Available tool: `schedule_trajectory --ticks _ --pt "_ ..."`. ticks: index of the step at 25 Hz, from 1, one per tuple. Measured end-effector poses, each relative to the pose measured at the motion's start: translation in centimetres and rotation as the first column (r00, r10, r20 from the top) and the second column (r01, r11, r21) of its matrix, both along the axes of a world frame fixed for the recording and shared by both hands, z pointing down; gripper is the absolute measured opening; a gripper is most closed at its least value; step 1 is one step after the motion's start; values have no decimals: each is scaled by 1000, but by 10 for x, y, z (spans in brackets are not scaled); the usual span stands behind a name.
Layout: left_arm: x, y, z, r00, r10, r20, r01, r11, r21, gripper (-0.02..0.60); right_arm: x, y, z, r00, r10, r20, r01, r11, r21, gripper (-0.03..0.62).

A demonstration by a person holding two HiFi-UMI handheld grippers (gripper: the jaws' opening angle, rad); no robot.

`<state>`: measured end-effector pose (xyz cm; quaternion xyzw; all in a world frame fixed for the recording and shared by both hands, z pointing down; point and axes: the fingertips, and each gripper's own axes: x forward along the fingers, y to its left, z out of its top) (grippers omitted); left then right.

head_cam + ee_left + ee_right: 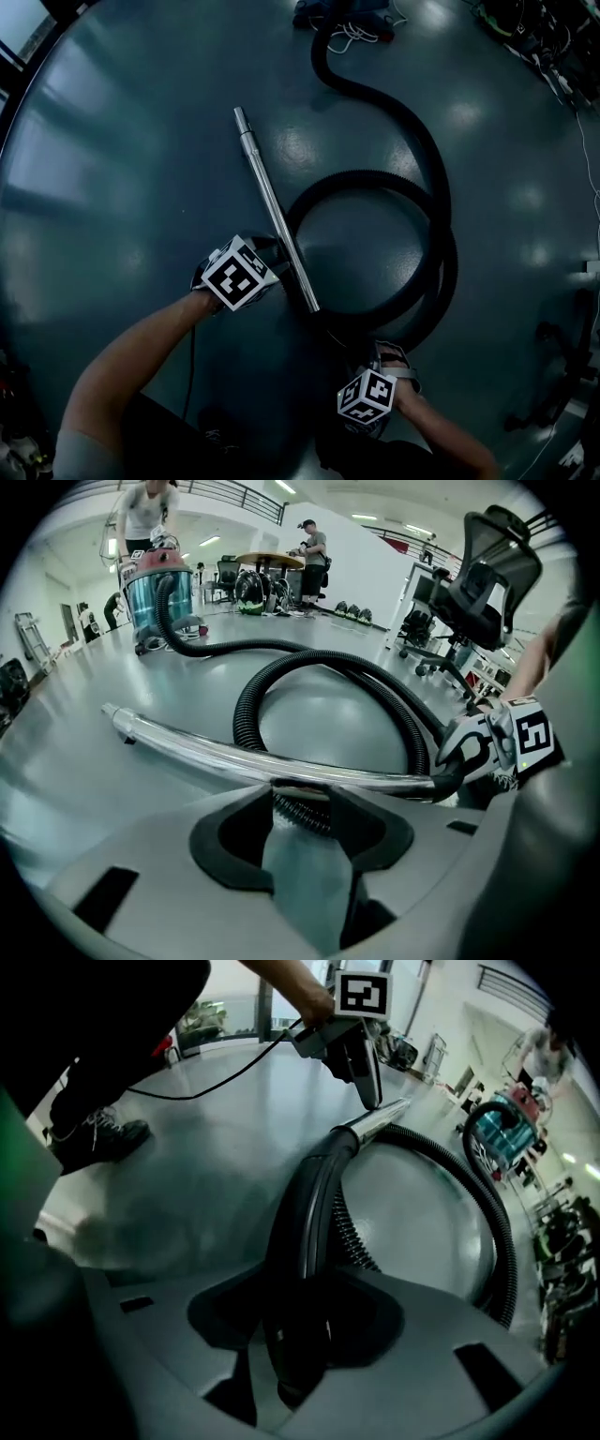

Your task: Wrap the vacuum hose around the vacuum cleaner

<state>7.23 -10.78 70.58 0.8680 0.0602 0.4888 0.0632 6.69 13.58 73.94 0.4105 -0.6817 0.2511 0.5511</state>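
Observation:
The vacuum cleaner, a blue drum, stands far off on the floor. Its black ribbed hose runs from it into one loop on the floor. A chrome wand joins the hose's black curved handle. My left gripper is shut across the wand's lower part, close to the handle. My right gripper is shut on the black handle, near the person's feet. Each gripper shows in the other's view: the left, the right.
A black office chair stands to the right. People and a round table are at the back of the room. A thin cable lies on the floor by the person's shoe. Dark equipment lines the right edge.

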Motion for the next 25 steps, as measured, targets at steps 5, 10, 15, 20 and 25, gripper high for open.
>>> schedule_trajectory --ticks 5,10,15,20,25 --pt "25 -2 -2 998 -61 -25 61 998 8 195 4 -2 2 994 100 44 -99 995 -24 166" --pt "42 3 -3 991 -112 -77 109 993 -33 195 33 6 7 999 46 25 -46 999 -14 166" --pt "55 7 -8 967 -243 -75 233 965 -117 195 46 11 1 988 40 149 -35 999 -37 170" --pt "60 -5 -5 892 -451 1 447 884 -139 198 40 -6 -16 935 98 340 -87 995 -49 199" --pt "76 -29 -10 833 -554 -9 553 831 61 209 41 -17 -24 892 78 445 -54 996 -65 199"
